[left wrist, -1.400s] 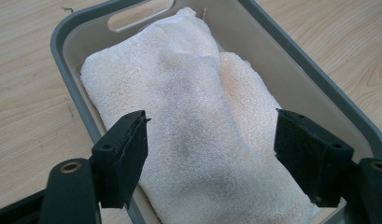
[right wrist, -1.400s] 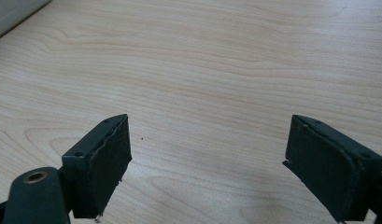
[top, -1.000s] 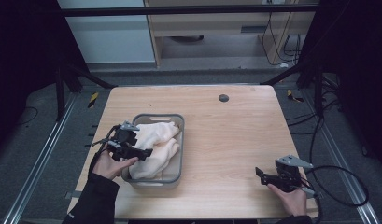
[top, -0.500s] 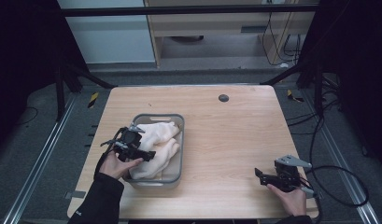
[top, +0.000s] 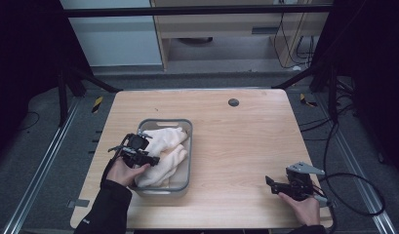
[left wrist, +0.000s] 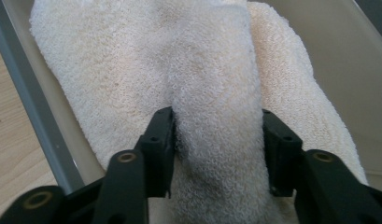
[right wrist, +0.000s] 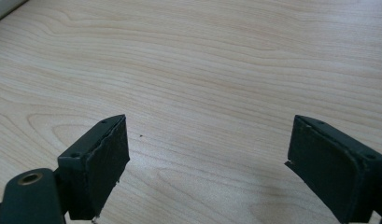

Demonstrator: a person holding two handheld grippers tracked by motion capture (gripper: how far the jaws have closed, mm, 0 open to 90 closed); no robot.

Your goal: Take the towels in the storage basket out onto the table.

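The person is standing at the near edge of the pale wooden worktop [top: 246,146], with both forearms coming in from the bottom of the high view. The left hand [top: 123,170] is holding the left hand-held gripper [top: 149,158] over the grey basket [top: 189,161], which is sitting on the left half of the worktop. A cream terry towel [top: 164,152] is lying bunched inside that basket, filling most of it. In the left gripper view the two black jaws are closing on a raised fold of the towel [left wrist: 212,121], one on each side and both touching the cloth (the fold is standing up between them like a ridge), with the rest of the towel spreading out flat beneath it and the grey basket wall [left wrist: 30,107] running along the side. Well apart from all this, at the near right corner of the worktop, the right hand [top: 304,207] is holding the right hand-held gripper [top: 270,182] low over bare wood, pointing towards the basket. In the right gripper view its jaws are standing wide apart with nothing between them, just wood grain [right wrist: 207,93] beneath. A small dark round disc [top: 233,102] is lying on the far part of the worktop, and a black cable [top: 353,195] is looping off the right gripper past the worktop's edge.
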